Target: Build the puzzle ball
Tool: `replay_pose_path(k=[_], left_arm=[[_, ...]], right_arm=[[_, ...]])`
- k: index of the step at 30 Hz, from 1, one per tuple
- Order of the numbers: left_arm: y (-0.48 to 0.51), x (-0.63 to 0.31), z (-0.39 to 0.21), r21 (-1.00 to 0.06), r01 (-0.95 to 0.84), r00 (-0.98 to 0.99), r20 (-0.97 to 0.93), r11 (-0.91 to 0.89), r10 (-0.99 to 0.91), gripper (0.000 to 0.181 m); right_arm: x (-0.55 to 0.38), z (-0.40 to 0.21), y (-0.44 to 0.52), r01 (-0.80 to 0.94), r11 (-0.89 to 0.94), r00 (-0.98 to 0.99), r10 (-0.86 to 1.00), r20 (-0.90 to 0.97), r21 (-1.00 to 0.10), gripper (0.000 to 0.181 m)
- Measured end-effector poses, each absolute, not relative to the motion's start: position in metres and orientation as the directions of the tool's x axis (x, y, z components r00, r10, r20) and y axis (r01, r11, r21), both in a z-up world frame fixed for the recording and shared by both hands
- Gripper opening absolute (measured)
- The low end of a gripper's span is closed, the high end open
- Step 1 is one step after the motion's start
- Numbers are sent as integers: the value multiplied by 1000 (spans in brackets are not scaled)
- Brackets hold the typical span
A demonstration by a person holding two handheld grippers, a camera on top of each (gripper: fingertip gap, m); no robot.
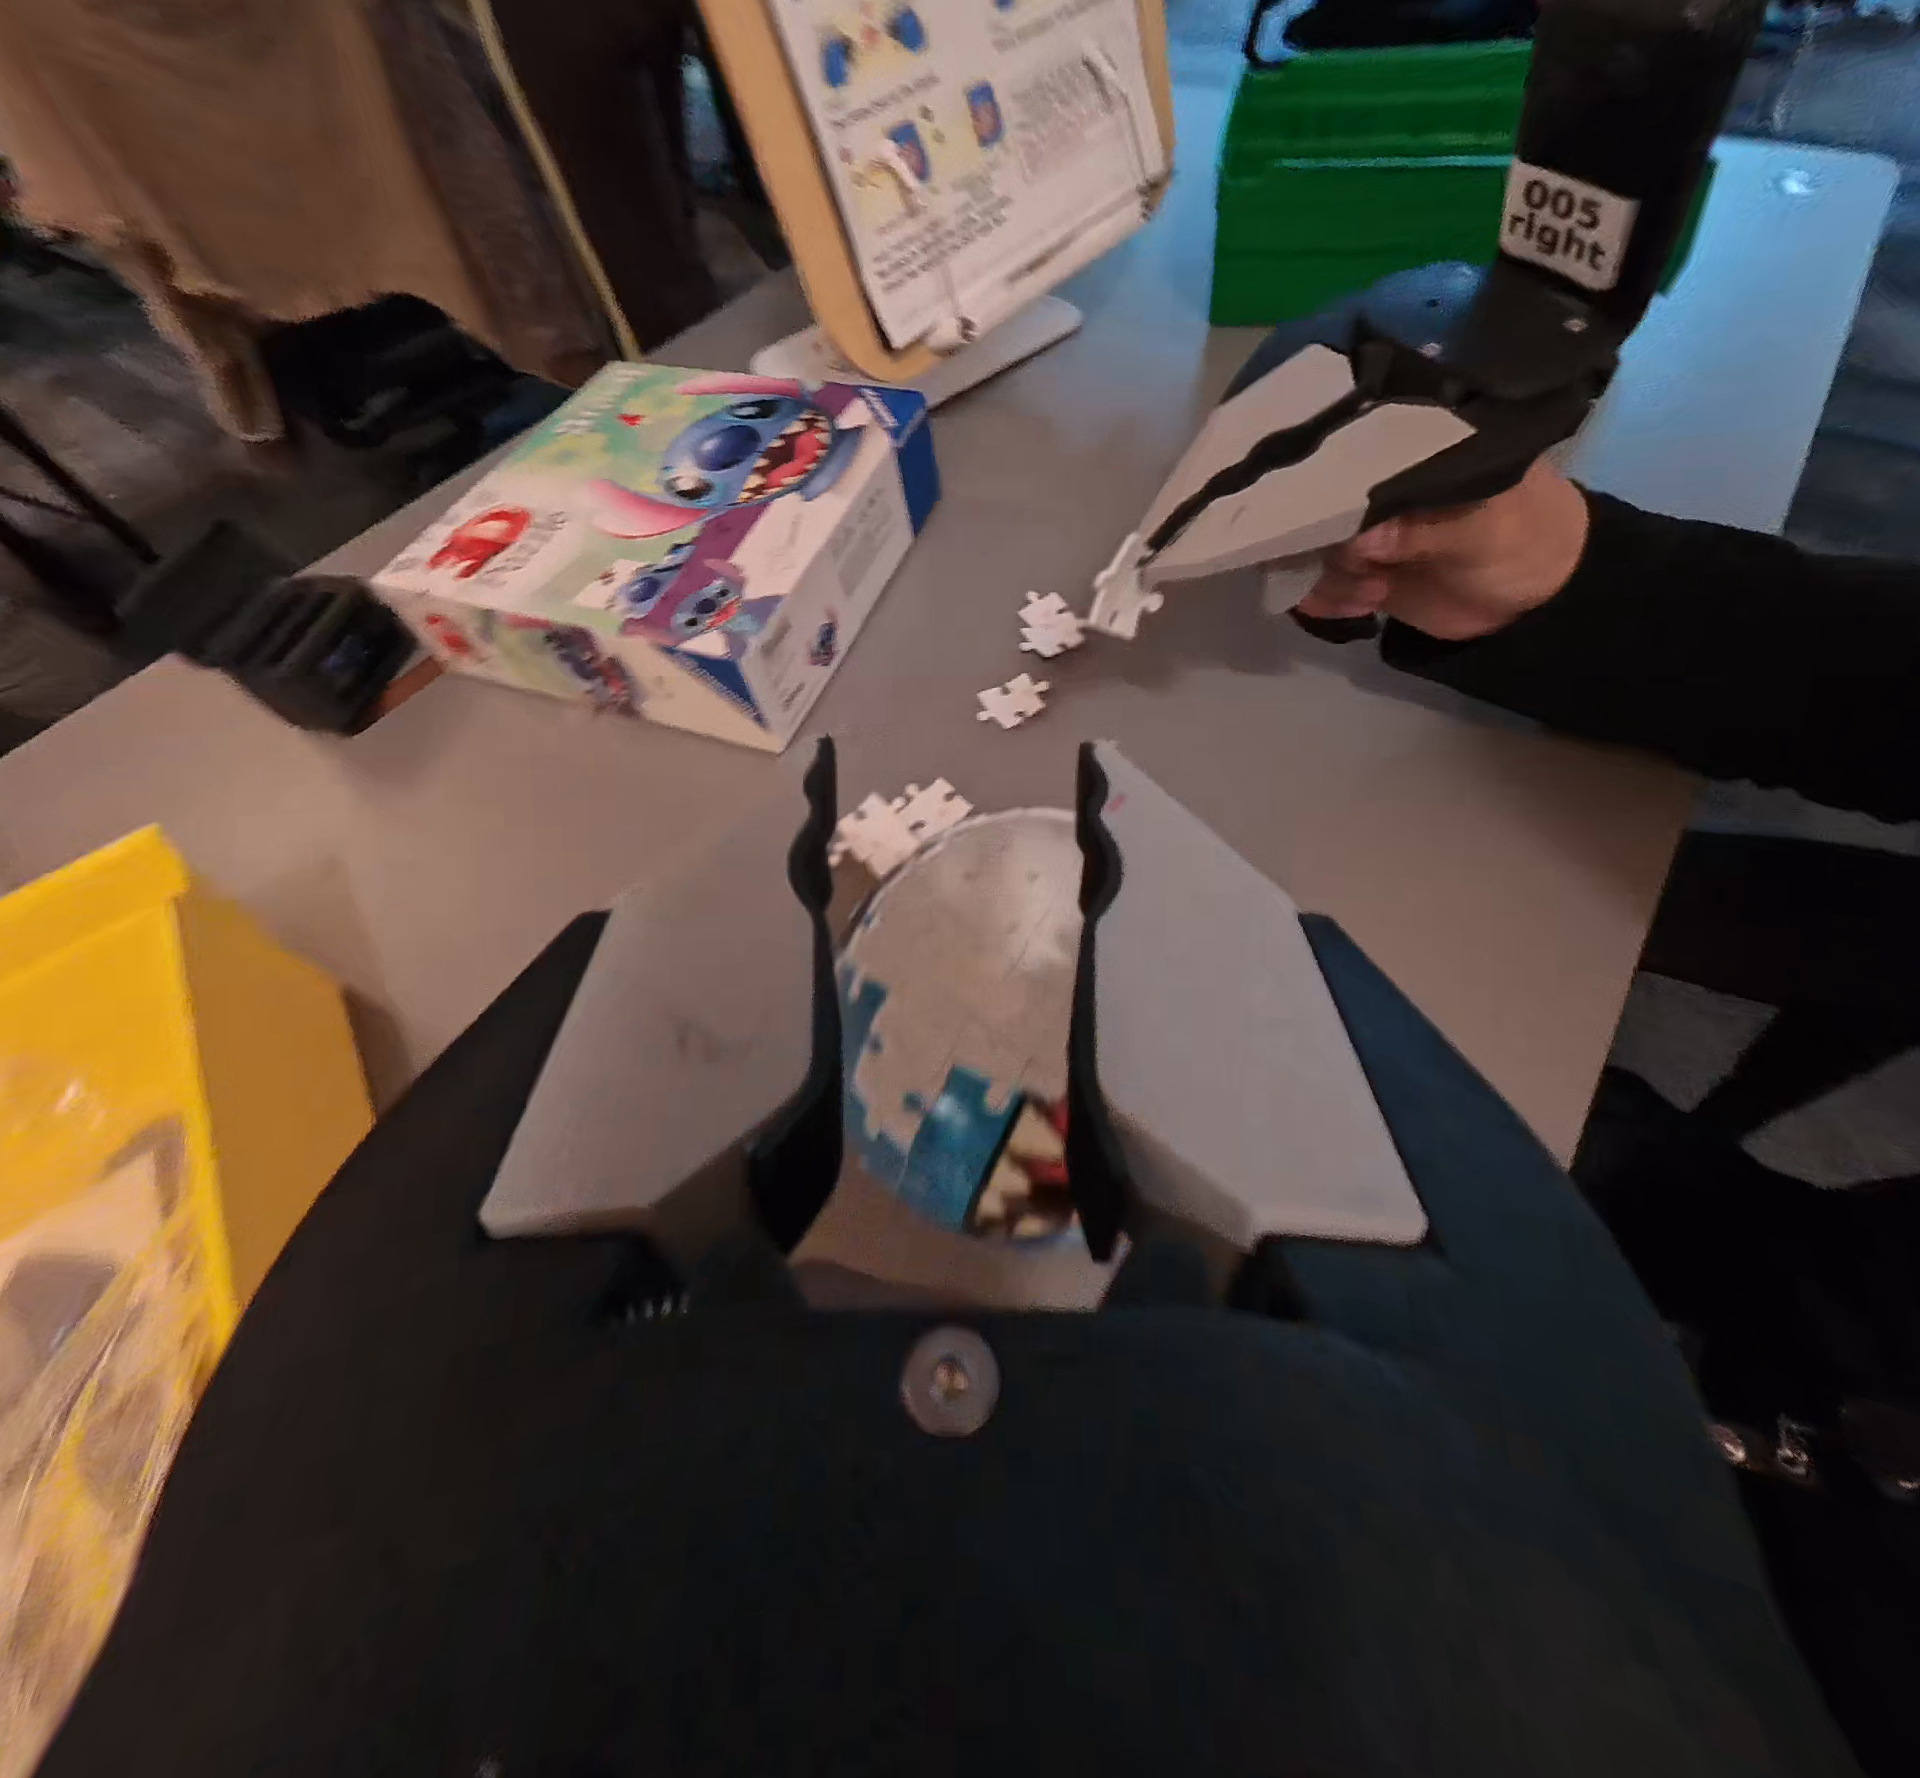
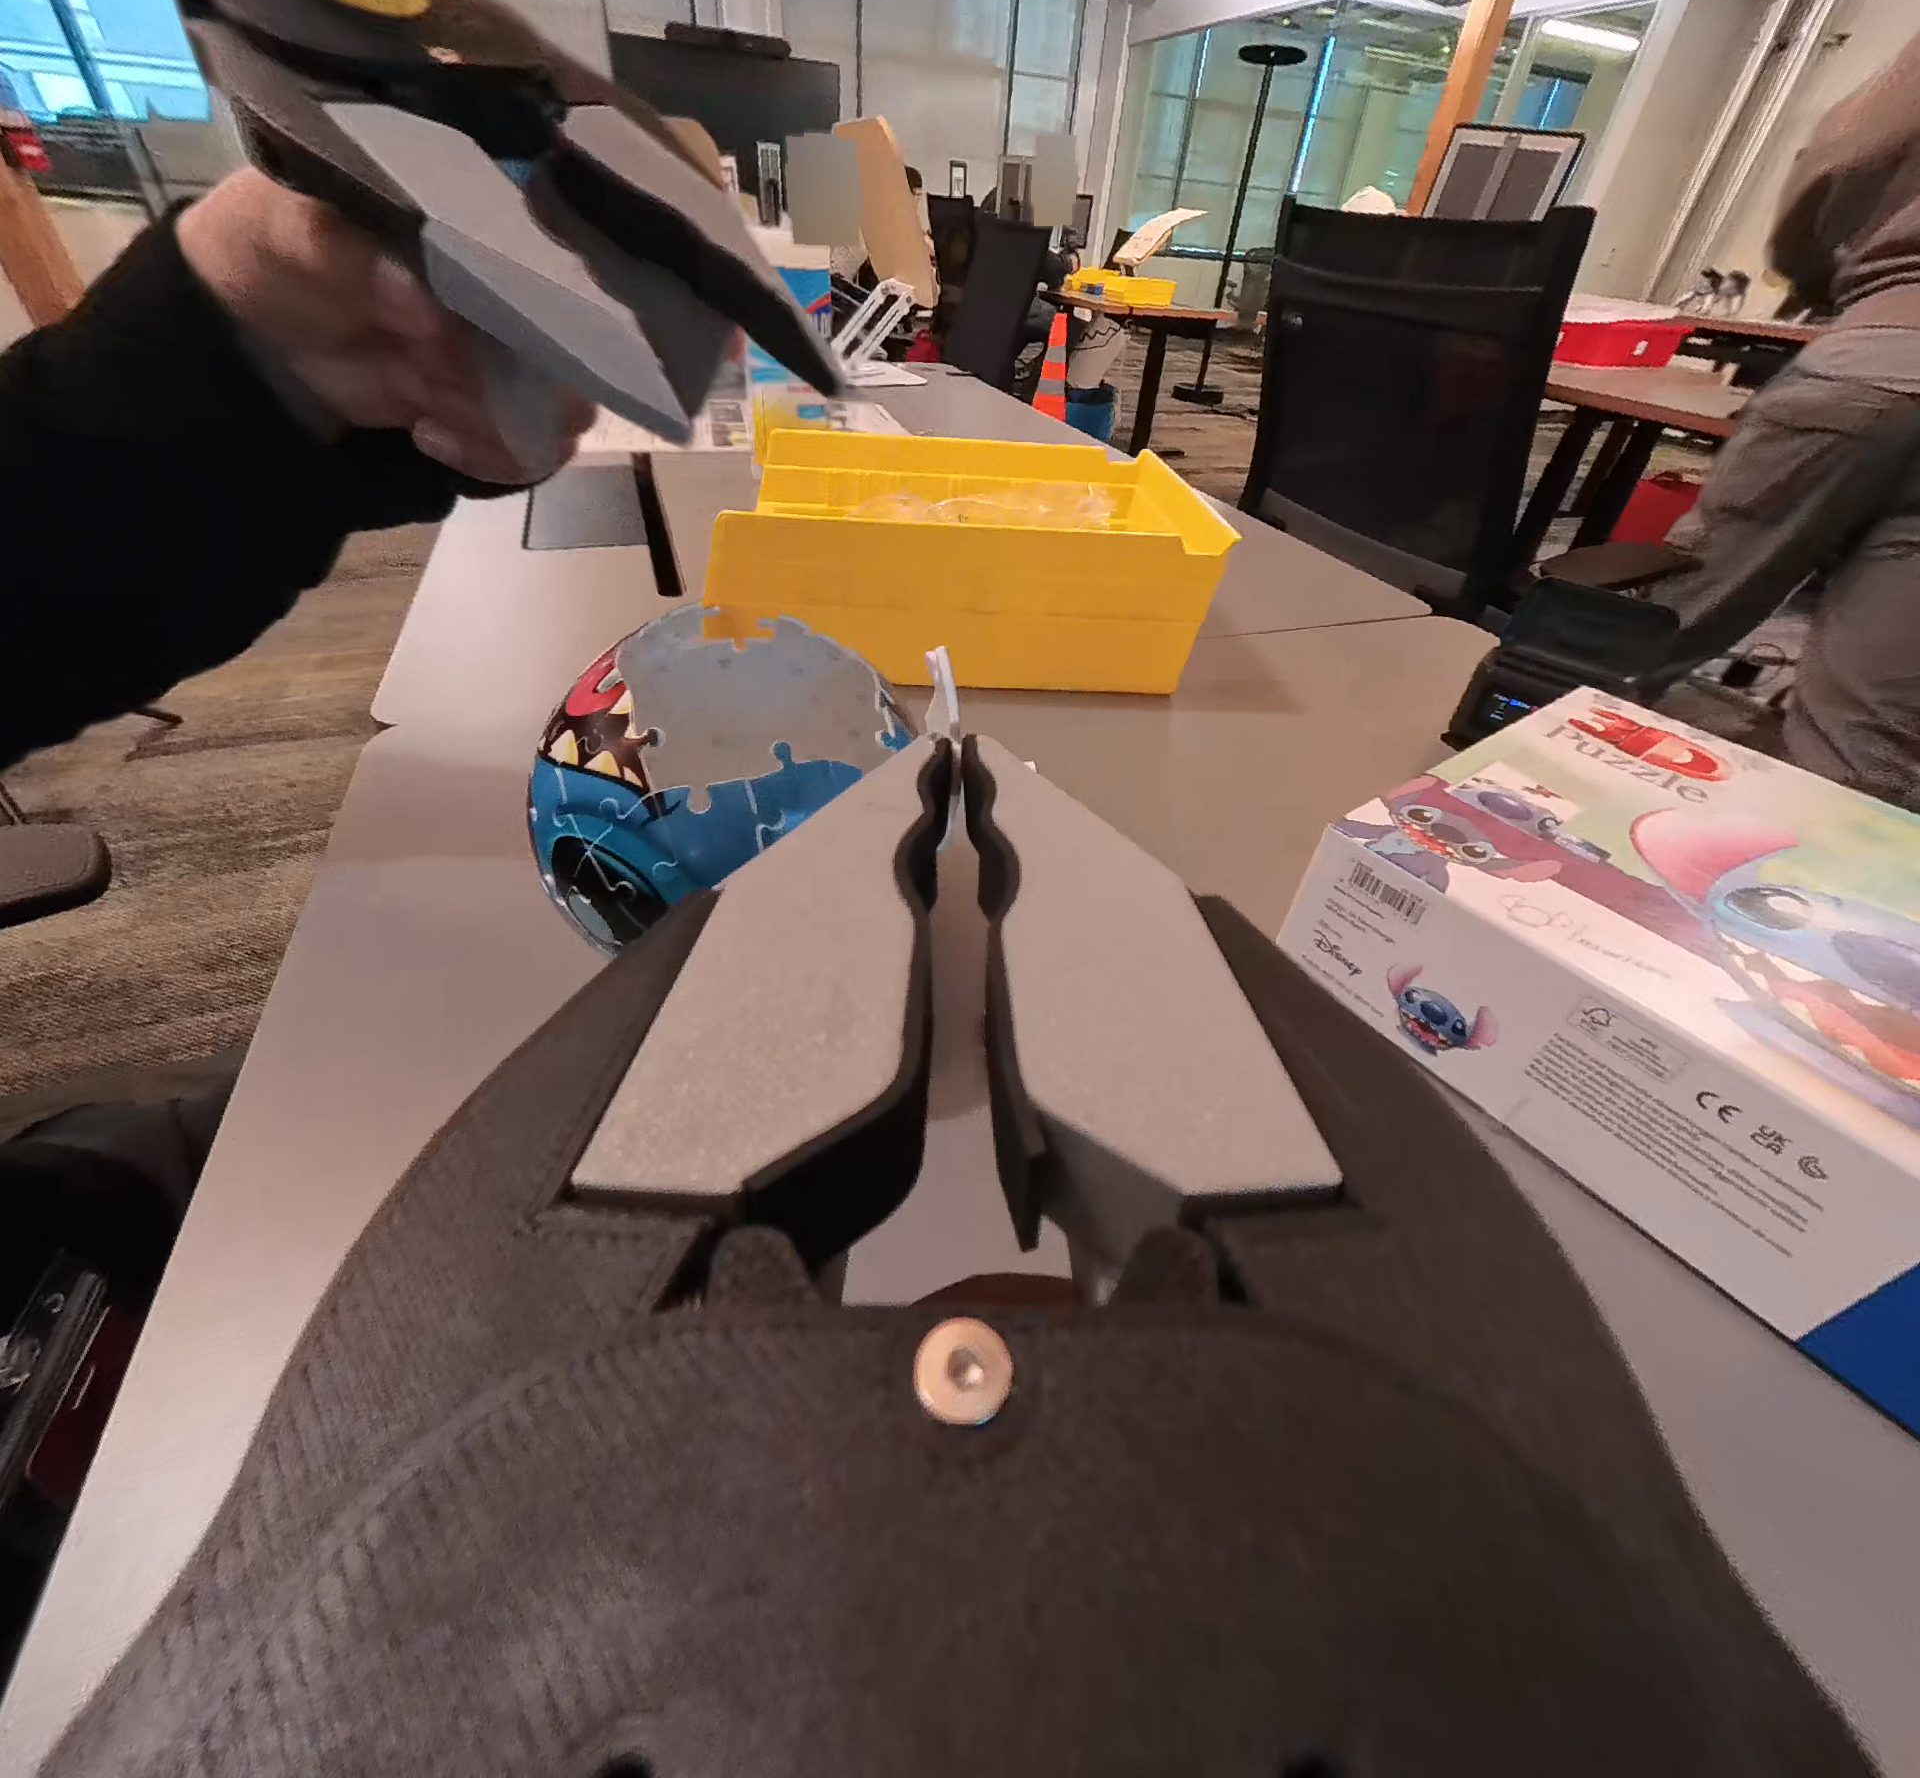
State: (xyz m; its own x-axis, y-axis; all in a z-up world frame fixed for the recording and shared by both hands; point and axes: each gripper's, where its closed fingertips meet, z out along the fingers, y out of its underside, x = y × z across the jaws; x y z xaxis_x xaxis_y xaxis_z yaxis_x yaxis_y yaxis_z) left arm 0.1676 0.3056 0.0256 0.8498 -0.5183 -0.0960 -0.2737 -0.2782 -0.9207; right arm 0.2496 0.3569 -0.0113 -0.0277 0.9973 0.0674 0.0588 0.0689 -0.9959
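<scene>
The grey bench [image 2: 1299,731] is carrying the puzzle ball [image 2: 717,772], which is sitting partly built with an open gap in its shell, beneath the left gripper [image 1: 951,793], whose fingers are standing apart. The right gripper [image 2: 954,762] is pinching a white puzzle piece [image 2: 943,689] between closed fingers, while loose pieces [image 1: 1013,700] are waiting, so several steps seem left.
</scene>
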Motion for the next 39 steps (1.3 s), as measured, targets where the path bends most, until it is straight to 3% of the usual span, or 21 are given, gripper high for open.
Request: replay_pose_path(k=[7, 11, 15, 22, 39], left_arm=[[264, 99, 5, -957, -99, 927, 11, -272, -375, 47], [267, 95, -33, -932, -128, 909, 27, -340, -415, 63], [247, 123, -58, -922, -124, 757, 151, -367, -636, 81], [257, 124, -68, -942, -127, 729, 125, -312, -673, 98], [229, 163, -87, -888, -282, 703, 65, -362, -708, 95]], right_arm=[[244, -33, 367, 132, 70, 0, 998, 70, -989, 0], [233, -46, 372, 160, 31, 5, 999, 32, -987, 0], [227, -53, 371, 160, -28, 0, 1000, -28, -987, 0], [226, -46, 372, 86, -197, -80, 976, -204, -977, 0], [228, -42, 360, 109, -83, -82, 992, -92, -991, 0]])
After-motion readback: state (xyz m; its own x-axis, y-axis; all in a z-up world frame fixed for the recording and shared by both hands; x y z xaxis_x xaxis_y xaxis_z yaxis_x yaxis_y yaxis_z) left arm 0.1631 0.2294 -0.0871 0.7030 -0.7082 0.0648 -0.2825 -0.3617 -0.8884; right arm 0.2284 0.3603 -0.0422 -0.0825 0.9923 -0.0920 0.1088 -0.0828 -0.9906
